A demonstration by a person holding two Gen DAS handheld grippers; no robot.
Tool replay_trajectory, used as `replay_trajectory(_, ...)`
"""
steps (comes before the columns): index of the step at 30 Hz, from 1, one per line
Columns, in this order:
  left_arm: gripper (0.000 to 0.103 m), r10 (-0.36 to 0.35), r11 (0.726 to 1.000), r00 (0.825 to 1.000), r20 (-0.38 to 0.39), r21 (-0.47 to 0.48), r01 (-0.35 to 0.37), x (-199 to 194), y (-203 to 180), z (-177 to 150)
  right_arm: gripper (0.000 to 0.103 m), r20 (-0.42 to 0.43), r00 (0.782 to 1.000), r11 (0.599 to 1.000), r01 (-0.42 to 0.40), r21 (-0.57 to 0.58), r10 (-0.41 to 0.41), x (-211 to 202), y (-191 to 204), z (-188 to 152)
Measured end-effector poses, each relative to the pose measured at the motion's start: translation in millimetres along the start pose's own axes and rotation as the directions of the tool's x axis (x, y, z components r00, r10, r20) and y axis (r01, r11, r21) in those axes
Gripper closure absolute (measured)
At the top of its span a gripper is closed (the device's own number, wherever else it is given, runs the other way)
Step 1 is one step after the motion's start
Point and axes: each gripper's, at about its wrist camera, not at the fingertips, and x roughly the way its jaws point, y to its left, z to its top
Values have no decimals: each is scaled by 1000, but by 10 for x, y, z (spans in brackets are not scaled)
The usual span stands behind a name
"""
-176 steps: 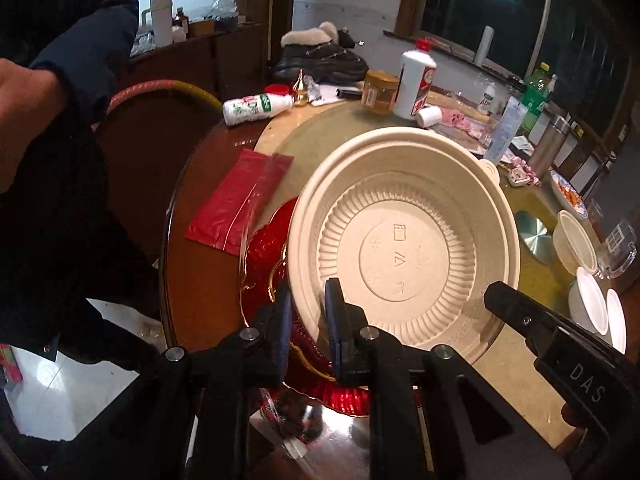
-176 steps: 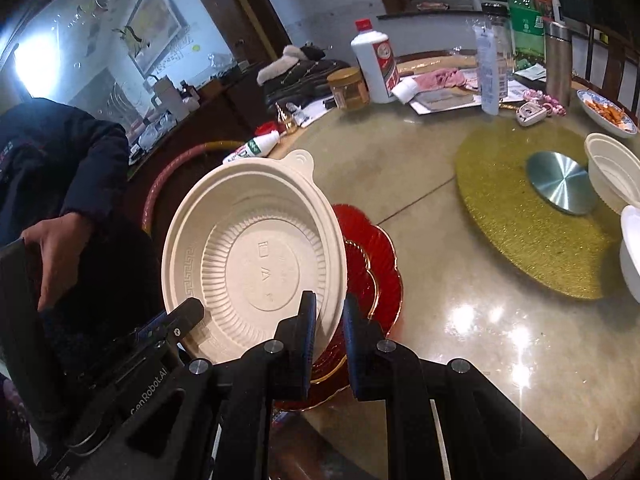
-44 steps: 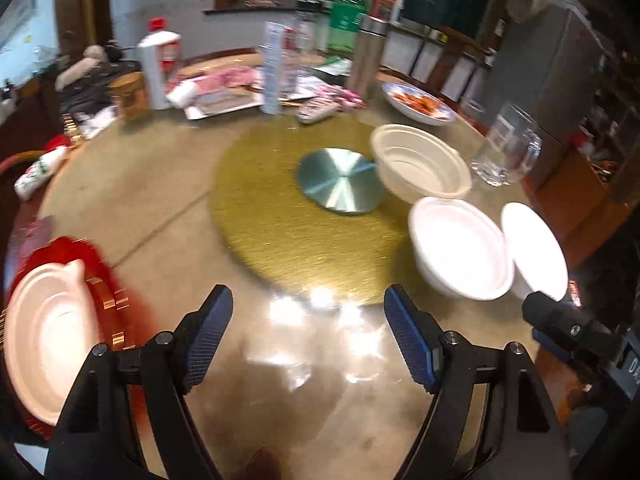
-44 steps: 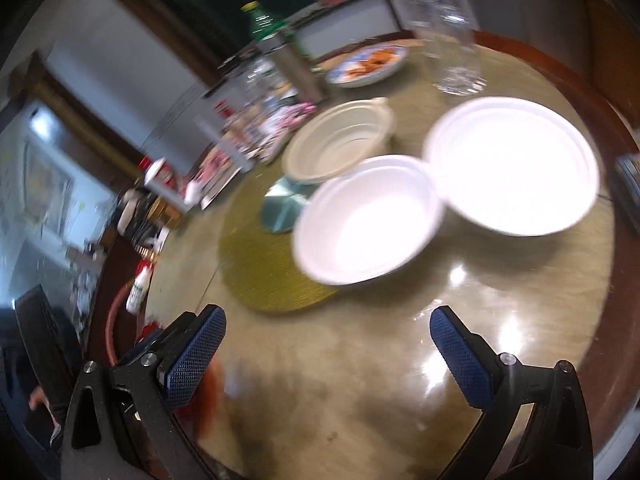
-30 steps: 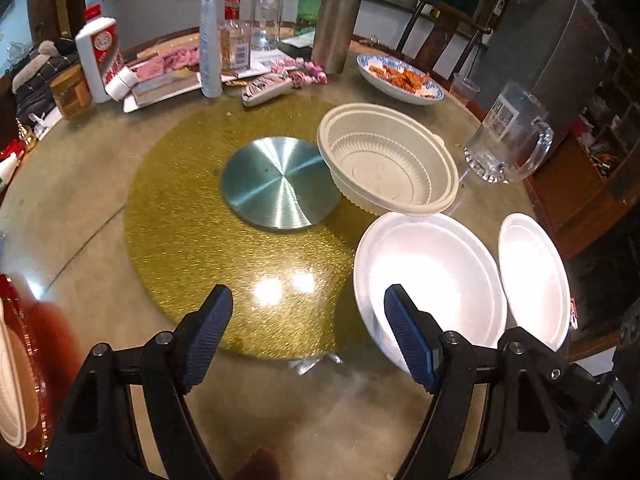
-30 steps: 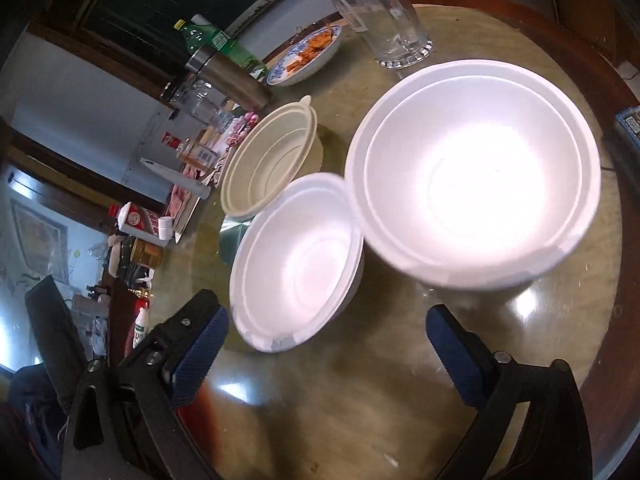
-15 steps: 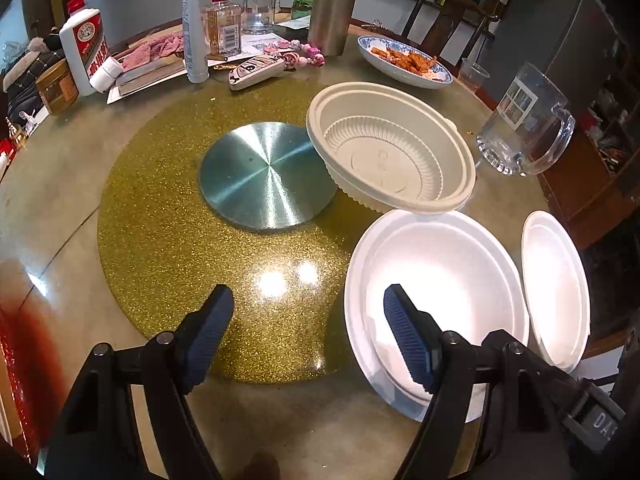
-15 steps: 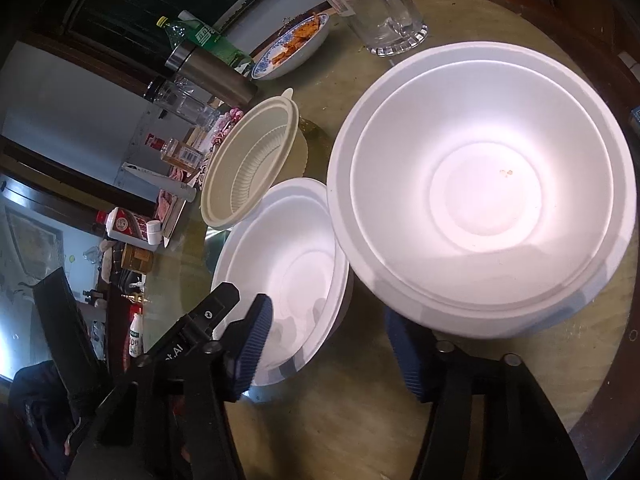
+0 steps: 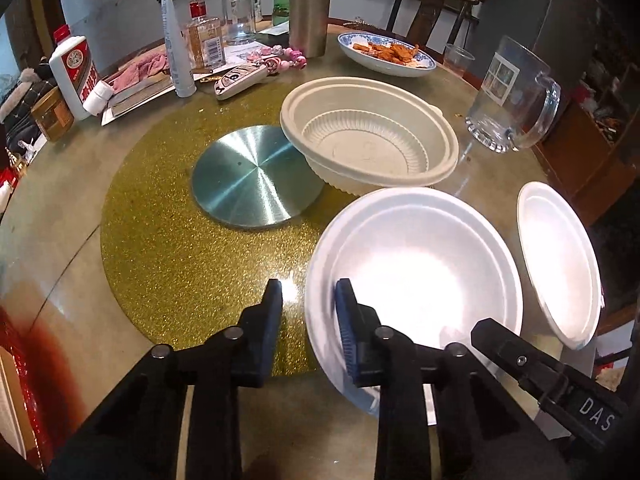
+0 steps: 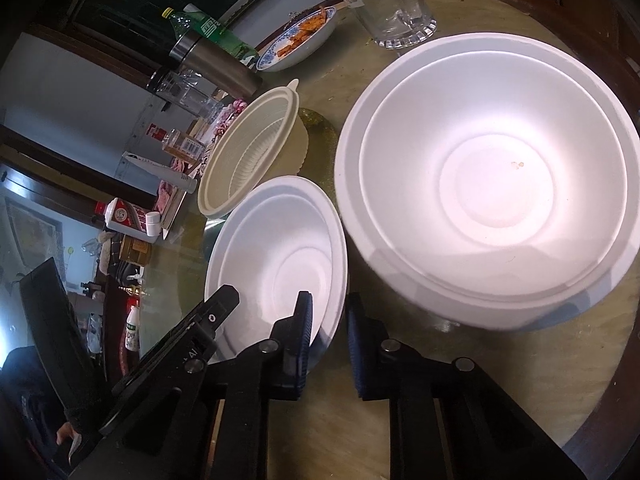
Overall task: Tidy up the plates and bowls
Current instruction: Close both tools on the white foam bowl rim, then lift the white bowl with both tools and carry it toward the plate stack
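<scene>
A white foam bowl (image 9: pixel 416 272) (image 10: pixel 280 248) sits on the table by the gold mat's edge. My left gripper (image 9: pixel 310 300) straddles its left rim, one finger inside and one outside, with its jaws closing. A strip of mat still shows between the outer pad and the rim. My right gripper (image 10: pixel 328 314) is closing on the same bowl's opposite rim, which fills the gap between its pads. A second white bowl (image 9: pixel 560 260) (image 10: pixel 492 184) stands just to the right. Behind them a beige ribbed bowl (image 9: pixel 368 148) (image 10: pixel 248 164) rests tilted on the mat.
A steel disc (image 9: pixel 256 176) lies in the middle of the gold mat (image 9: pixel 160 240). A glass mug (image 9: pixel 516 100), a plate of food (image 9: pixel 384 54), a steel flask (image 9: pixel 308 8) and bottles crowd the far side. Red plates (image 9: pixel 24 360) show at the left edge.
Both grippers came in from wide open to narrow around the near white bowl's rim. Before that, both hands swung from the red plates on the left over to the bowls.
</scene>
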Motion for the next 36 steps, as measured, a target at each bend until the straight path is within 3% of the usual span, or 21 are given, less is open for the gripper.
replay_trajectory(5,90,-3,1000,1000,-1,7,3,-30,16,-46,91,9,1000,1000,-3,-21,4,-52,45,-47)
replay_trajectory(20,92,-54,998,998,-22,-27,53,-52,134,-74,92,-10,1000,998,7,-64,-7,-57,94,-82)
replay_trajectory(36,92,-18,999,1000,18,-38,19,-274,296,-240,92,-9,1000,993,-13,-114,12,-64,266,-212)
